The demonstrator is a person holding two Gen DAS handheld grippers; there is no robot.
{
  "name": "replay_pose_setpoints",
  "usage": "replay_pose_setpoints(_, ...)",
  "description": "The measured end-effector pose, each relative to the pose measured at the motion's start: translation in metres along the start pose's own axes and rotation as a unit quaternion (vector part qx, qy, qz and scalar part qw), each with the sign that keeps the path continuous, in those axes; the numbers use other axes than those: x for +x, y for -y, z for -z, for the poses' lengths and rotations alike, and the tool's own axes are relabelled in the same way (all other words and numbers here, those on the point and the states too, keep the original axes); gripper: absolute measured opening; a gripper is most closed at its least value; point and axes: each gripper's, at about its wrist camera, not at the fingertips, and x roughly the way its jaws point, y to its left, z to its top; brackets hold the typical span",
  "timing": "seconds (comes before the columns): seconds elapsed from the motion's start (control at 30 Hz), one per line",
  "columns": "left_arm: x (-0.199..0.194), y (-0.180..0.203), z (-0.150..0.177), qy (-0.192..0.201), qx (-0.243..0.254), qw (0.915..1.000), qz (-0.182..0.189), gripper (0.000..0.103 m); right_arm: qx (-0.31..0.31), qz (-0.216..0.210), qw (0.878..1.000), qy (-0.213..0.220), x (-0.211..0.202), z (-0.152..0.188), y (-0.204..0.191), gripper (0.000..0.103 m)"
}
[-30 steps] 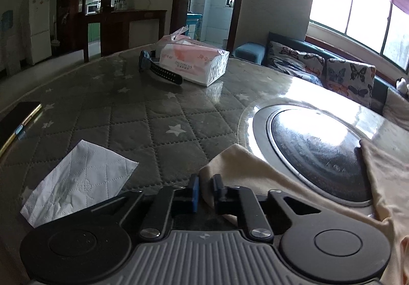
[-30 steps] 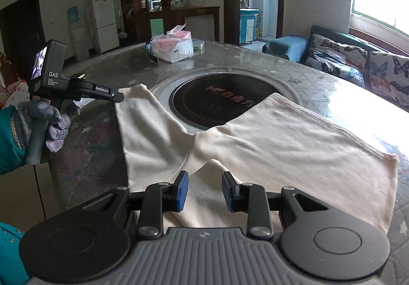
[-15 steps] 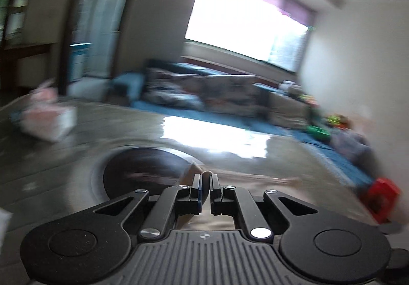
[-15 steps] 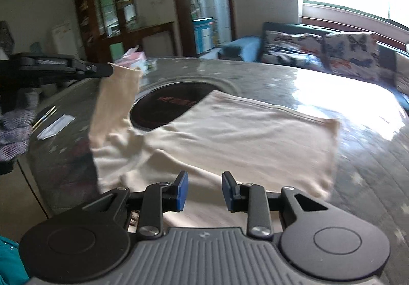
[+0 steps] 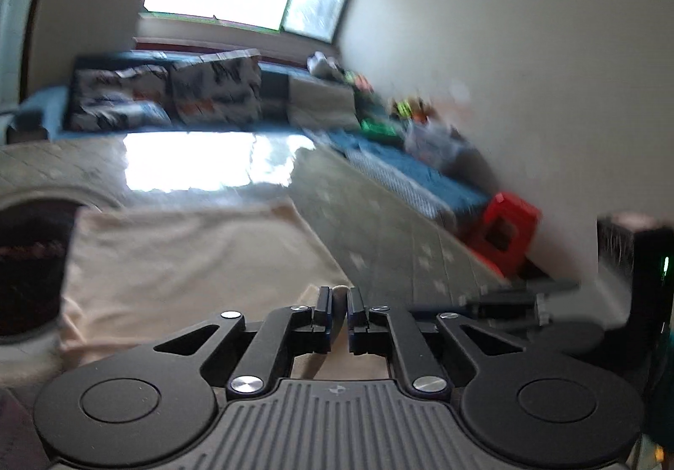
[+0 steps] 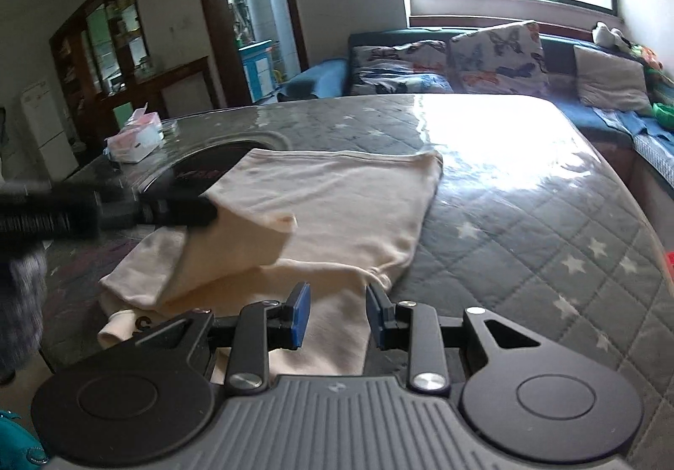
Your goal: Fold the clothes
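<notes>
The left claw is seen nearly closed, a thin fold of the cream garment pinched between its pads; in the right wrist view that claw is held above the cloth with a flap hanging from it, doubled over the body of the garment. The right claw stands apart at a middling width, nothing gripped, its pads poised just over the near strip of fabric.

The garment is spread on the quilted bench, one corner lying over the dark round inset — partly folded, by the look of it.

For the fold to be done well, the carried flap is best laid with its edge matched to the edge beneath and kept taut until set down; the lower layer could be steadied by the right claw so nothing is dragged.

One container is seen — a pink tissue box at the far side, a tissue showing at its top.
</notes>
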Motion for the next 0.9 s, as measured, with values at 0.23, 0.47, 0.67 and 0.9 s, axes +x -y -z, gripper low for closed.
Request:
replay_pose_setpoints(0.23, 0.003, -0.010, 0.015, -0.035, 0.019, 0.9992, -0.010, 0.026, 0.000, -0.013, 1.000, -0.006, 0.008, -0.004, -0.005, 0.029)
replay_pose_setpoints(0.47, -0.010, -0.068, 0.032, -0.049, -0.012, 0.9904, -0.128, 0.026, -0.009, -0.024, 0.999, -0.027, 0.034, -0.006, -0.018, 0.028)
replay_pose_setpoints(0.67, -0.015, -0.099, 0.033, -0.049, -0.046, 0.9850, -0.159, 0.030, -0.005, -0.019, 0.999, -0.040, 0.050, -0.003, -0.018, 0.028)
replay_pose_setpoints(0.9, -0.009, -0.118, 0.027, -0.044, -0.076, 0.9831, -0.161, 0.031, -0.009, -0.015, 0.999, -0.041, 0.055, -0.005, -0.022, 0.014)
